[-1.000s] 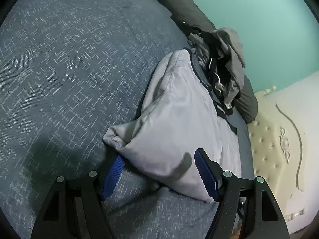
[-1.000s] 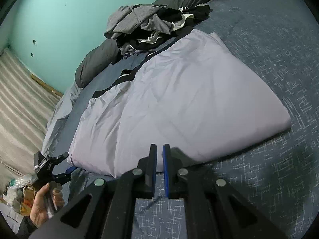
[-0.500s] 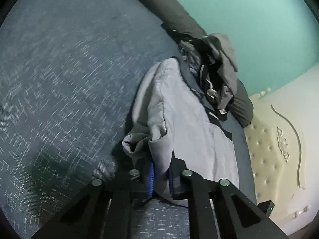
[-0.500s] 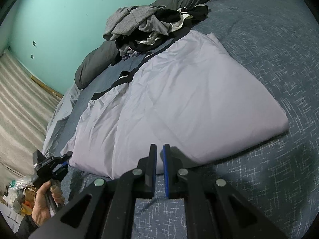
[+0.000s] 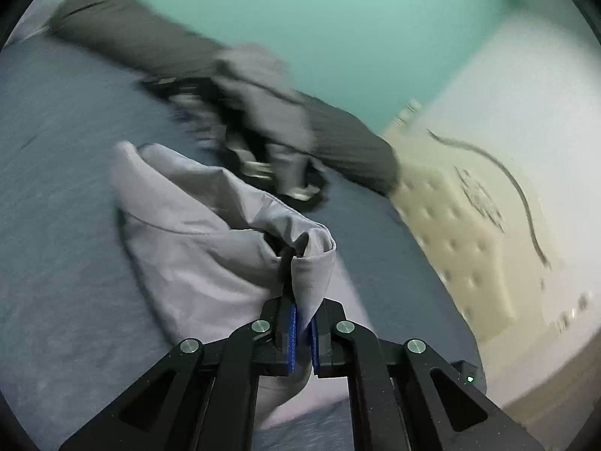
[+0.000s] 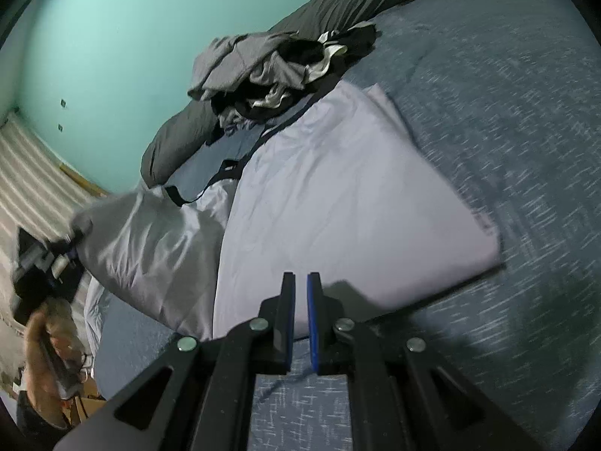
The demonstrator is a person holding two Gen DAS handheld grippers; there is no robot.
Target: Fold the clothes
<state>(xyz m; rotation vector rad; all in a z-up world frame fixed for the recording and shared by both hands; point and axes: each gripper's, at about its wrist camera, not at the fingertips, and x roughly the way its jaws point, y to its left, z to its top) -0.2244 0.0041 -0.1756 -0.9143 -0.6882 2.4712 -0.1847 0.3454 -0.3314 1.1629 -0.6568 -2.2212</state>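
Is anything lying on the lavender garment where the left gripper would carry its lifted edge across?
Nothing visible. The left gripper pinches the edge of the lavender garment, whose flat surface shows bare. The pile of dark clothes sits beyond its far edge, the right gripper at its near edge.

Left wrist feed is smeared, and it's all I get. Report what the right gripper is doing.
Observer: The right gripper is shut on nothing, poised over the near edge of the lavender garment.
Operator: Give me the rest of the garment.
Observer: Its right portion lies flat on the blue bedspread; only the left end is raised, pinched by the left gripper.
Operator: Say what's beyond that left end.
Observer: The bed's edge, then a striped surface lower down, probably floor.
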